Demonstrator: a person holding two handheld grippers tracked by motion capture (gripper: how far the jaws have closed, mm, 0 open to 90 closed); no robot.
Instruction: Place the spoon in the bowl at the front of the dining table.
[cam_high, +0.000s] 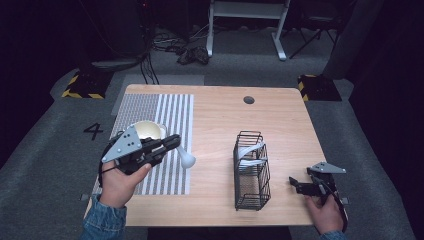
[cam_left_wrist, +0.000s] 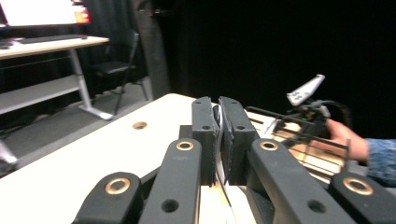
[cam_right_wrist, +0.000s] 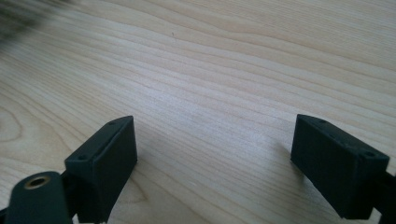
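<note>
The wooden table (cam_high: 220, 115) took up the middle of the high view, with a striped mat (cam_high: 165, 125) laid along its nine o'clock side. A black wire basket (cam_high: 252, 172) stood upright toward four o'clock on the table, with pale utensils leaning inside it. A cream bowl (cam_high: 146, 131) sat on the mat at about nine o'clock, just behind the left gripper (cam_high: 172, 142). That gripper, in the person's left hand (cam_high: 120, 182), pointed toward three o'clock, its jaws clamped together on the thin handle of a white spoon (cam_high: 187, 159), whose rounded end hung off the jaw tips over the mat's edge, well apart from the basket. In the left gripper view the handle showed as a pale sliver pinched between the pads. The right gripper (cam_high: 295, 184) rested at five o'clock beside the basket, its jaws standing wide apart over bare wood.
</note>
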